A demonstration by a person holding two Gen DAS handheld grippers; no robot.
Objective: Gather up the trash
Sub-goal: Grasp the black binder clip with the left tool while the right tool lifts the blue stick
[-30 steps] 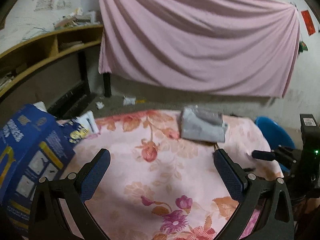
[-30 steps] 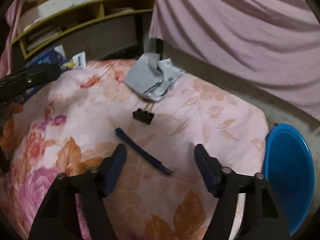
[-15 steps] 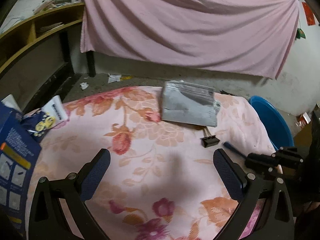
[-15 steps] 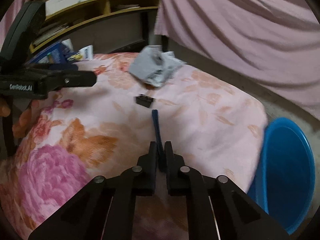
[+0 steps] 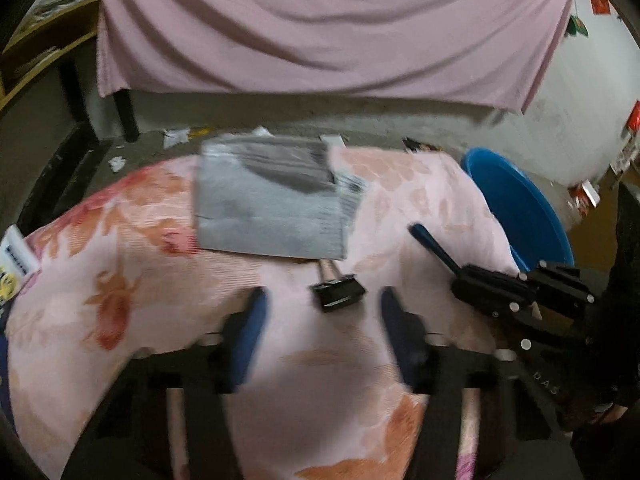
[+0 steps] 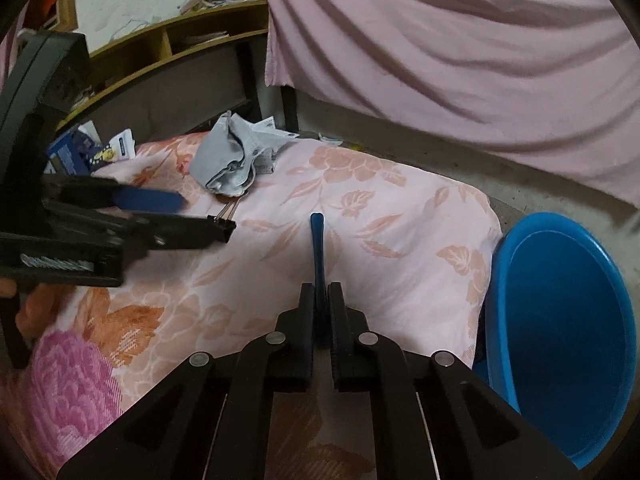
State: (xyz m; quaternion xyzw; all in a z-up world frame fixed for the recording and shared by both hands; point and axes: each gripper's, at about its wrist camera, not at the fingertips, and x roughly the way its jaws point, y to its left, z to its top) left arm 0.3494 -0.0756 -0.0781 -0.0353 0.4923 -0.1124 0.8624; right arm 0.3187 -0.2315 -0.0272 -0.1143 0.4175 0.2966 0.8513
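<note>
The right gripper point(image 6: 319, 300) has just pinched the thin dark-blue plastic strip point(image 6: 317, 246), ready for the round blue plastic tub point(image 6: 560, 320) at right, while the left gripper point(image 5: 322, 310), jaws half open, has come down around the small black binder clip point(image 5: 338, 291).

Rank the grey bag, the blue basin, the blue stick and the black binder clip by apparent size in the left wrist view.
1. grey bag, largest.
2. blue basin; partly hidden behind the table edge, so this rank is unsure.
3. blue stick, held by the right gripper.
4. black binder clip, smallest, though close to the stick.
</note>
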